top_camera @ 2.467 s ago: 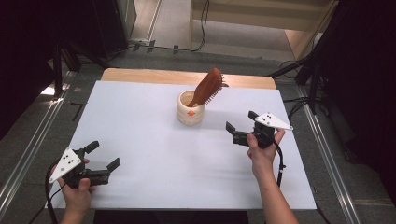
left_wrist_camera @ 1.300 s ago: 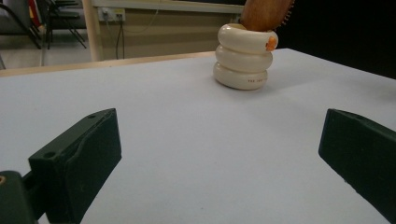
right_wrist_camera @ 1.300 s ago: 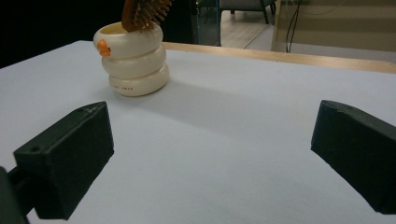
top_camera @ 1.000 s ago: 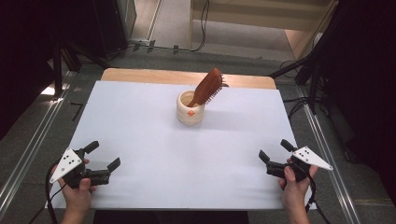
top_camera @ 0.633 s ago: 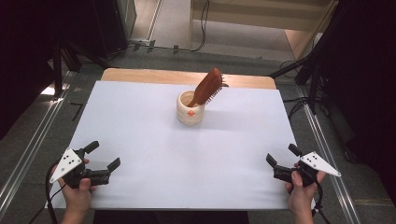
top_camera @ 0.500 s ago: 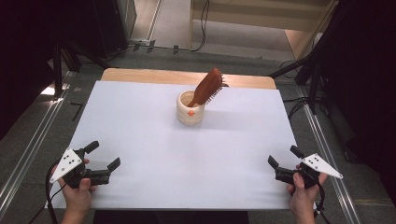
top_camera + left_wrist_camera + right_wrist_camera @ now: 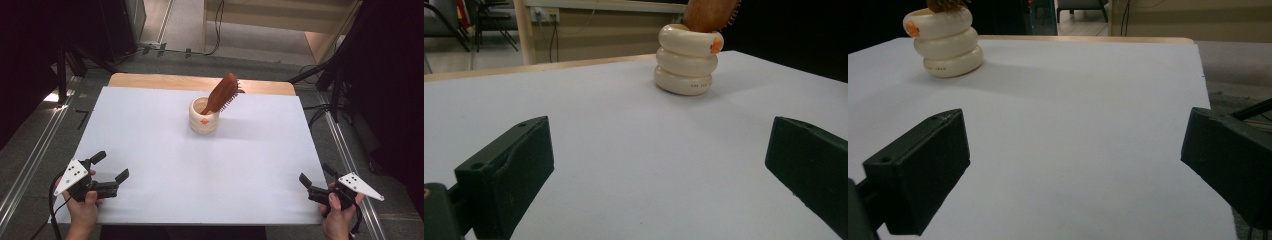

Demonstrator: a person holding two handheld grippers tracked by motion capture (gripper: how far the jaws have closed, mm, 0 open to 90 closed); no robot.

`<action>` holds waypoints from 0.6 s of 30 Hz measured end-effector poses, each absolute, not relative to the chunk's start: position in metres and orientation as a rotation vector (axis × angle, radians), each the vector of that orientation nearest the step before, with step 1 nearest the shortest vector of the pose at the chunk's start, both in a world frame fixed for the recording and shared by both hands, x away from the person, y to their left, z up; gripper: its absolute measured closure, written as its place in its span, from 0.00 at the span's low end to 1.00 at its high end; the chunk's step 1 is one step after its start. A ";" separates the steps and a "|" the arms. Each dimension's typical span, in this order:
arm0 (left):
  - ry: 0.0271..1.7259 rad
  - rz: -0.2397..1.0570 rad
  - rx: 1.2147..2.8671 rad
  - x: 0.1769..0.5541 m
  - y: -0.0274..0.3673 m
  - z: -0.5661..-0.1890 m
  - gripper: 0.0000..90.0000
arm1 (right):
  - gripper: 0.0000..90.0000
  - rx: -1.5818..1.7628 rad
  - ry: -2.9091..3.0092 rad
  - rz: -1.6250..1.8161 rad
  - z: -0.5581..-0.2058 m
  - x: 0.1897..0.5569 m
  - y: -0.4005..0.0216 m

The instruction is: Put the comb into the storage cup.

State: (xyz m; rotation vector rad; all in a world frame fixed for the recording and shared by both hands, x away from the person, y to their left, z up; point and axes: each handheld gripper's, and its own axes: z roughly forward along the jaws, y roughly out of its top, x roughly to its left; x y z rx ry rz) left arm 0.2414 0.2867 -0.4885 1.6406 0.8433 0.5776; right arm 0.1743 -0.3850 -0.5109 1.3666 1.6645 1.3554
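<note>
Both tools released, nothing in either: your left tool [image 7: 110, 172] and right tool [image 7: 315, 178] sit at the near desk corners. The brown wooden hairbrush [image 7: 223, 93] leans handle-down in the cream ribbed ceramic cup [image 7: 203, 116] mid-desk, so the rim props it.

A glossy cream ceramic holder [image 7: 204, 116] of stacked rings carries a polished reddish wooden hairbrush [image 7: 223, 93] on the matt white desk [image 7: 200, 165], wood-edged at its far side.
</note>
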 end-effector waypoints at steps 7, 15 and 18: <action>0.853 0.573 1.631 0.242 0.288 -0.489 0.00 | 0.00 1.382 1.654 1.371 -0.517 0.174 -0.394; 0.853 0.571 1.628 0.242 0.288 -0.489 0.00 | 0.00 1.371 1.673 1.352 -0.519 0.176 -0.390; 0.852 0.569 1.634 0.243 0.288 -0.489 0.00 | 0.00 1.373 1.671 1.355 -0.519 0.176 -0.391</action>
